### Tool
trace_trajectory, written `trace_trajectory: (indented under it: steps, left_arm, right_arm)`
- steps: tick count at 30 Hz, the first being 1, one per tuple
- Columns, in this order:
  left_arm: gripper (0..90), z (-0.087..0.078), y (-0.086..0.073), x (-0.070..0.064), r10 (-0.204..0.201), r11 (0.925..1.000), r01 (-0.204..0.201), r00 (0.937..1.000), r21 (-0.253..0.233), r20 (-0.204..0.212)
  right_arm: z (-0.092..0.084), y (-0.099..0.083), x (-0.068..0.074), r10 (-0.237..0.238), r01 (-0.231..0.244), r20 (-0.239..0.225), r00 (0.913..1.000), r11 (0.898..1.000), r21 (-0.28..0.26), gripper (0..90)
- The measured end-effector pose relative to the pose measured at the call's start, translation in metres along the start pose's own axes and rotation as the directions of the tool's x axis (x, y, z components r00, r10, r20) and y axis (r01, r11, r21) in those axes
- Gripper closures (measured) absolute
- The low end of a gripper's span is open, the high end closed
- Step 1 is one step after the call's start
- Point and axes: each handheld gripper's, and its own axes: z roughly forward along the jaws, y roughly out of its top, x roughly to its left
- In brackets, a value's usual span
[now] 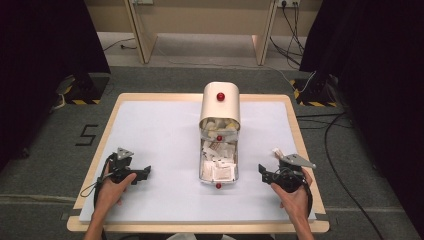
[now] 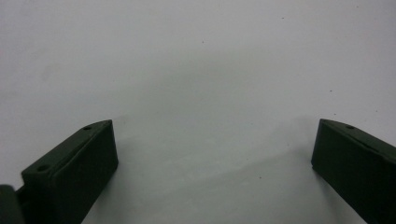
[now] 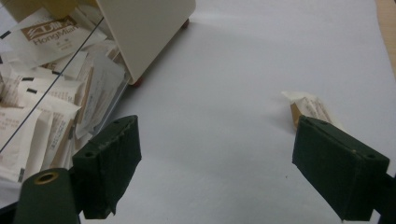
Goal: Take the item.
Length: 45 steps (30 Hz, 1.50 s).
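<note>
A cream box (image 1: 220, 107) with a red knob (image 1: 220, 96) stands mid-table. Its clear drawer (image 1: 218, 181) is pulled out toward me and is full of several white and brown sachets (image 1: 218, 167). One loose sachet (image 1: 276, 151) lies on the white mat to the right of the drawer. My right gripper (image 1: 262, 172) rests open beside it. In the right gripper view the box (image 3: 144, 32) and piled sachets (image 3: 42, 107) are at left, and the loose sachet (image 3: 308, 107) lies just beyond the right jaw. My left gripper (image 1: 145, 172) lies open on bare mat (image 2: 201, 70), nothing between its jaws.
The white mat (image 1: 165, 135) covers a wooden-edged table (image 1: 295, 130). Open mat lies on both sides of the box. Cables (image 1: 340, 165) run over the grey floor at right, and wooden furniture legs (image 1: 142, 35) stand beyond the table.
</note>
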Motion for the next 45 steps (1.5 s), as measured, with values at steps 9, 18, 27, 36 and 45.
trace_trajectory:
  steps: [9, 18, 27, 36, 45]
  left_arm:
    - [0.0, 0.0, 0.0, 0.0, 0.001, 1.0, -0.001, 1.0, 0.0, 0.0]
    - [0.0, 0.0, 0.0, 0.0, 0.001, 1.0, -0.001, 1.0, -0.001, 0.0]
    - [0.0, 0.0, 0.0, 0.0, 0.002, 1.0, -0.002, 1.0, 0.0, 0.0]
    - [0.0, 0.0, 0.0, 0.0, 0.002, 1.0, -0.002, 1.0, 0.0, 0.0]
    - [0.0, 0.0, 0.0, 0.0, 0.002, 1.0, -0.002, 1.0, 0.0, 0.0]
  right_arm:
    - [-0.009, -0.01, 0.01, -0.019, 0.019, -0.021, 0.9996, 1.0, 0.0, 16.0]
    - [-0.012, -0.018, 0.016, -0.045, 0.045, -0.019, 0.9988, 0.999, 0.024, 16.3]
    - [-0.017, -0.027, 0.019, -0.057, 0.059, -0.034, 0.9978, 0.997, 0.046, 16.2]
    - [-0.016, -0.037, 0.02, -0.075, 0.079, -0.047, 0.996, 0.993, 0.092, 16.2]
    - [-0.018, -0.042, 0.024, -0.099, 0.104, -0.041, 0.9942, 0.986, 0.129, 16.8]
